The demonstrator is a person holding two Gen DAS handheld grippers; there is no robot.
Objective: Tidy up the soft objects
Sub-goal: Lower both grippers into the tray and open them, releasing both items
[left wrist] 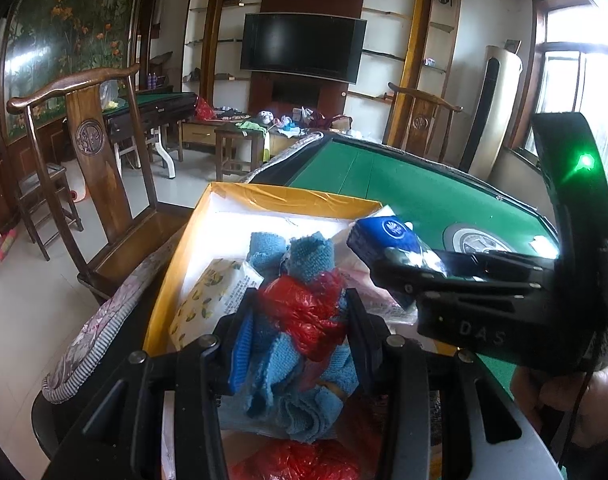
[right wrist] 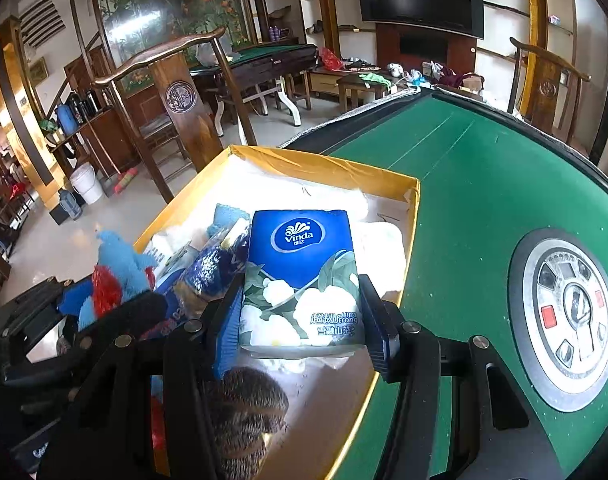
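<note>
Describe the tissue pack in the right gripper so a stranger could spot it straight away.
Find the green table, then the yellow-rimmed box at its edge. Over that box the right gripper is shut on the tissue pack: blue on top with a Vinda logo, white flowers below, unlike the blue cloth beside it.

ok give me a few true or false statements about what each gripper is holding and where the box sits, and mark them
1. The right gripper is clamped on a blue tissue pack. True.
2. The left gripper is open with nothing in it. False: it is shut on a blue cloth bundled with red plastic.
3. The yellow box sits on the green table. True.
4. Both grippers are over the floor. False: both are above the box.
</note>
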